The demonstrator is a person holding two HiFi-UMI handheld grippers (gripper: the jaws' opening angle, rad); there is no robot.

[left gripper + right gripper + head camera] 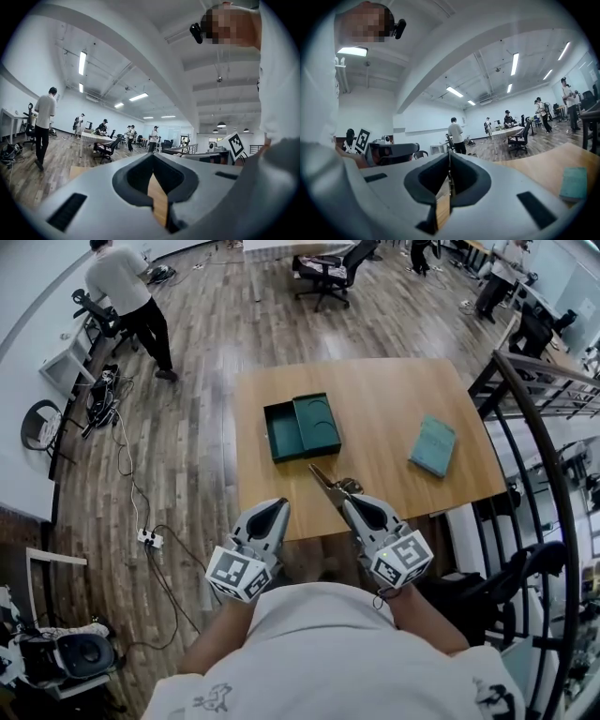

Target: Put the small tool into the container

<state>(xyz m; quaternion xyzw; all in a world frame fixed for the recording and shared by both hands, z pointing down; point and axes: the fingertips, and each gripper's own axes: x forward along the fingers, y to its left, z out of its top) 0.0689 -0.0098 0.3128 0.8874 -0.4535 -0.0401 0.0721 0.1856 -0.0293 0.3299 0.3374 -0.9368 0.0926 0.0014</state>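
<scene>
A dark green container (302, 427) lies open on the wooden table (384, 399), its tray and lid side by side. A pair of scissors (325, 480) is at the table's near edge, blades pointing toward the container. My right gripper (349, 502) is shut on the scissors at their handle end. In the right gripper view a thin metal part of the scissors (450, 181) shows between the closed fingers of that gripper (450, 157). My left gripper (277, 512) hovers at the near edge, left of the scissors, shut and empty. Its closed tip (152, 157) shows nothing between the fingers.
A teal book (433, 445) lies on the right of the table, also seen as the book (573, 183) in the right gripper view. A metal railing (534, 418) runs along the right. A person (127, 296) stands far left; office chairs (328, 273) stand behind the table.
</scene>
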